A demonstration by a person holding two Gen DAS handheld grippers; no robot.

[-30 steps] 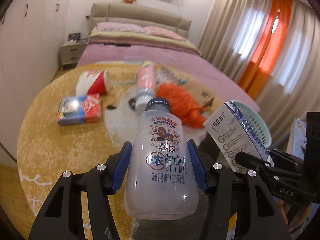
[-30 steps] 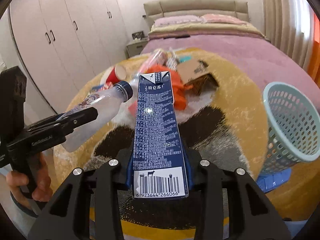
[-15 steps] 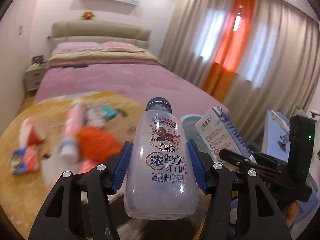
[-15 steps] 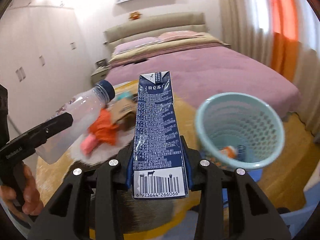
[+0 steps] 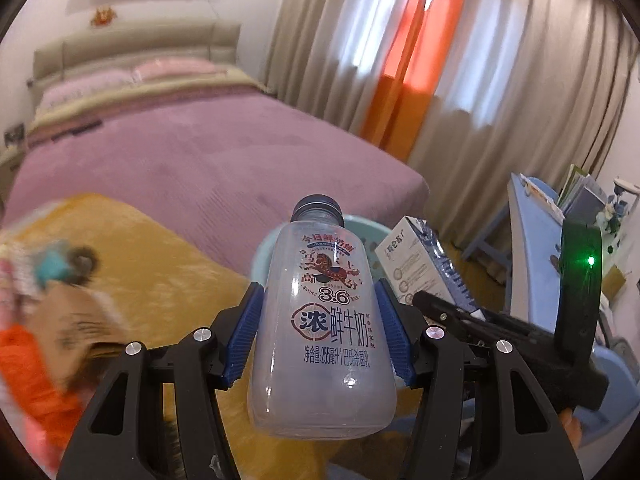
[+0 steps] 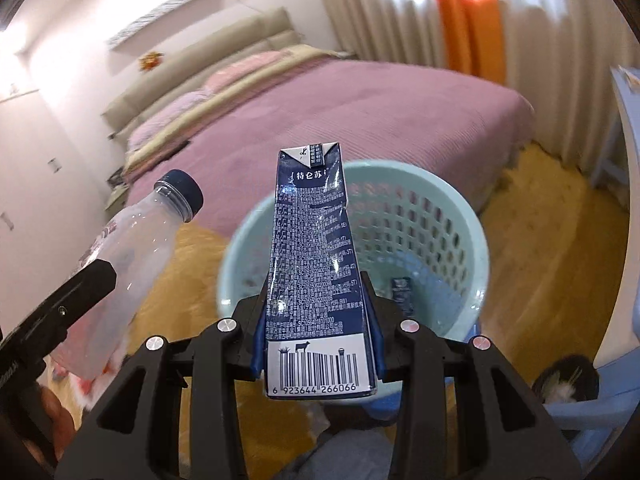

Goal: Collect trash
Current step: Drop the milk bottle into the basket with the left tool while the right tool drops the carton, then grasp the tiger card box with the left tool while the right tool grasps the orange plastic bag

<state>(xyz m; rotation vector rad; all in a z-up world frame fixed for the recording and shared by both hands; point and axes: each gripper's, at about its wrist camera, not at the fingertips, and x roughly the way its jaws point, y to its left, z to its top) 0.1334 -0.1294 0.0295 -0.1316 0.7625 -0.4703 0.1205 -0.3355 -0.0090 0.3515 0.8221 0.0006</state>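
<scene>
Left gripper [image 5: 320,328] pinches an empty-looking, light, slippery bottle [image 5: 324,320] at its belly, right gripper [image 6: 316,320] clamps a stiff, crushable carton [image 6: 316,264] low down, above the basket [image 6: 472,240].

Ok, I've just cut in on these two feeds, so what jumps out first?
Each gripper is gripping trash: the left gripper clamps a clear plastic milk bottle with a dark blue cap, and the right gripper clamps a tall dark blue milk carton. Just beyond the carton stands a pale green perforated plastic basket, some litter already inside, in front of a purple-covered bed.
</scene>
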